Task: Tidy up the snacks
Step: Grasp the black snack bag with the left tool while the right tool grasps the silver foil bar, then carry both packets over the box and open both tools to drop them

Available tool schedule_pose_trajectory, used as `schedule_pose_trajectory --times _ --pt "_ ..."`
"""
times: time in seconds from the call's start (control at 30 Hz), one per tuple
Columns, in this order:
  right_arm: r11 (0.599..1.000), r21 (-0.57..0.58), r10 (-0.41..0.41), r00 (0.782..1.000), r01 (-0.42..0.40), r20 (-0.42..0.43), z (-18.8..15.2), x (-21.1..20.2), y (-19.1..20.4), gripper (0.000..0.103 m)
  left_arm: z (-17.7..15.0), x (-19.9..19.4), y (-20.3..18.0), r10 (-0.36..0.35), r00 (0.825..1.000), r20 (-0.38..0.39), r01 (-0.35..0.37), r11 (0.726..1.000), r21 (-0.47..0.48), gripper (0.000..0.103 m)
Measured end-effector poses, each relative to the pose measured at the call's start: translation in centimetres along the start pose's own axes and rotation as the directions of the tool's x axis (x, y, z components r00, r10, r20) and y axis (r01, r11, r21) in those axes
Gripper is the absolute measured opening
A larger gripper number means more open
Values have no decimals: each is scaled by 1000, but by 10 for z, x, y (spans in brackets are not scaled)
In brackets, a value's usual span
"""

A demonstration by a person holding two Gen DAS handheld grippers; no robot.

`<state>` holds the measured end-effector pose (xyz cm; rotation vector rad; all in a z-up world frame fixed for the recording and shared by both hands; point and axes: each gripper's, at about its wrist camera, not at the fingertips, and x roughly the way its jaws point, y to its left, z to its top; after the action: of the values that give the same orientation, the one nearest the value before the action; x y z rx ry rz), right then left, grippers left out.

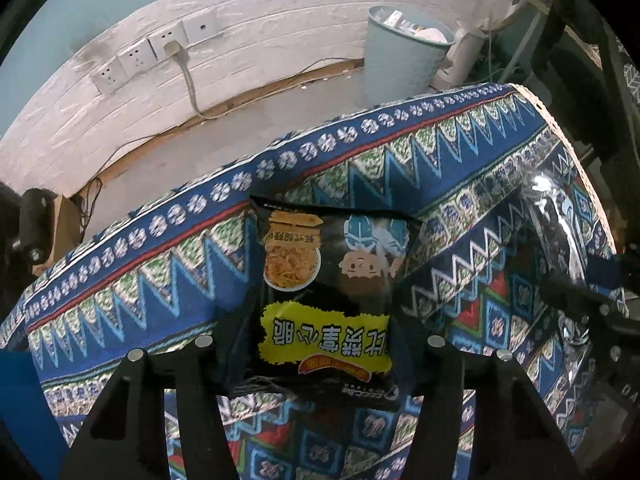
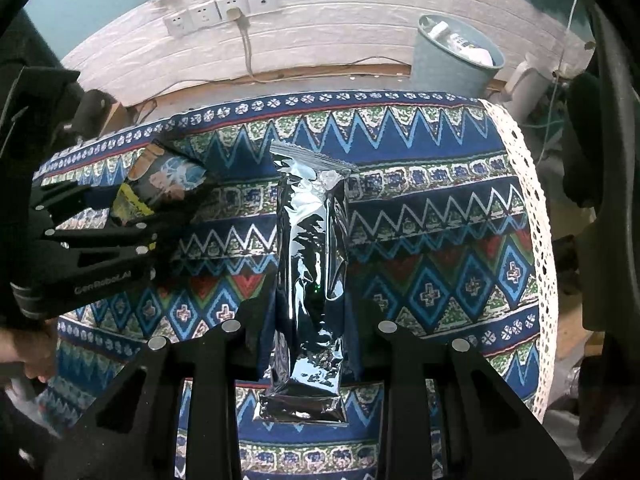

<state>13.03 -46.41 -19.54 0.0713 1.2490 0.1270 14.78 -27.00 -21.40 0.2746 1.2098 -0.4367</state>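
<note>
Black plastic fingers of my left gripper (image 1: 320,344) are clamped on a black snack packet with a yellow label (image 1: 326,280), held above the blue patterned tablecloth (image 1: 160,248). My right gripper (image 2: 306,332) pinches a long glossy black foil pouch (image 2: 310,272) over the same cloth, right of the packet. Beyond the cloth's far edge stands a pale blue waste bin (image 2: 448,60).

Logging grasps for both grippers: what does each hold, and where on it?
Left gripper clamps the black snack bag near its lower end. Right gripper clamps the shiny dark pouch near its lower end.
</note>
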Motion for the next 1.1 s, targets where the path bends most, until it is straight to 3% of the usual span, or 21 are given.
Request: schedule_pose_trajectory --times 0.43,1.1 --pt "999 -50 5 1000 -4 9 -4 -16 21 27 -36 -56 20 46 999 29 -46 999 9 59" --pt "980 -185 82 994 -67 76 3 -70 102 27 -94 -166 86 115 990 79 -105 988 -117 59"
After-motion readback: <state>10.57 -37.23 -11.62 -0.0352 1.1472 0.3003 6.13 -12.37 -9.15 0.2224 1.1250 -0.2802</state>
